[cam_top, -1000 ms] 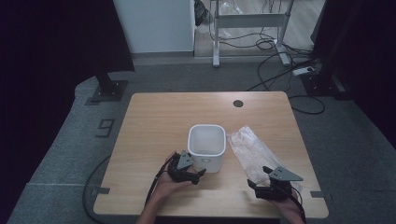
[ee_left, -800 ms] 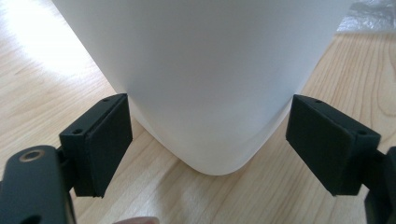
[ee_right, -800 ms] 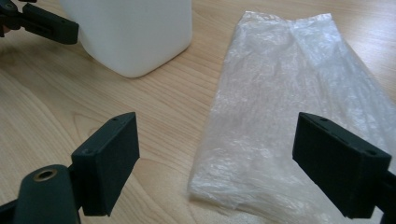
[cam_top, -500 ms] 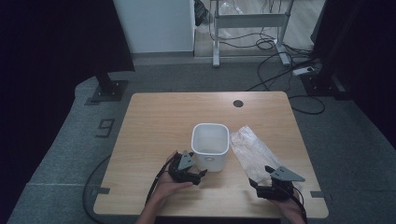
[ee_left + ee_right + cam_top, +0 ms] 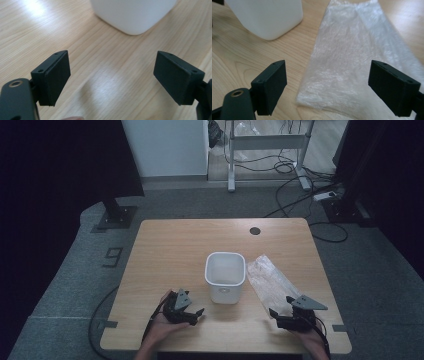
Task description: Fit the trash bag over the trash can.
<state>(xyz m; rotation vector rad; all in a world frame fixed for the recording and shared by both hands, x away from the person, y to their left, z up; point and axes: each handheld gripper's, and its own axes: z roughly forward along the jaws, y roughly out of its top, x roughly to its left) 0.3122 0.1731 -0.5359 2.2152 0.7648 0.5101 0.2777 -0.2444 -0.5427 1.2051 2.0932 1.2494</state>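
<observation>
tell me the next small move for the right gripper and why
Probably ease the right gripper forward and down onto the near edge of the plastic bag: its jaws stand open and empty, the bag lies flat just ahead beside the white bin.

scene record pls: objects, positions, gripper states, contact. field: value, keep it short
surface: wooden table
container: white bin, upright, open top, near table centre
bag: clear plastic bag, flat on the table, right of the bin, apart from it
left gripper: open, holds nothing, near side of the bin, not touching it
right gripper: open, holds nothing, at the near end of the bag
right gripper and bag contact: cannot tell
</observation>
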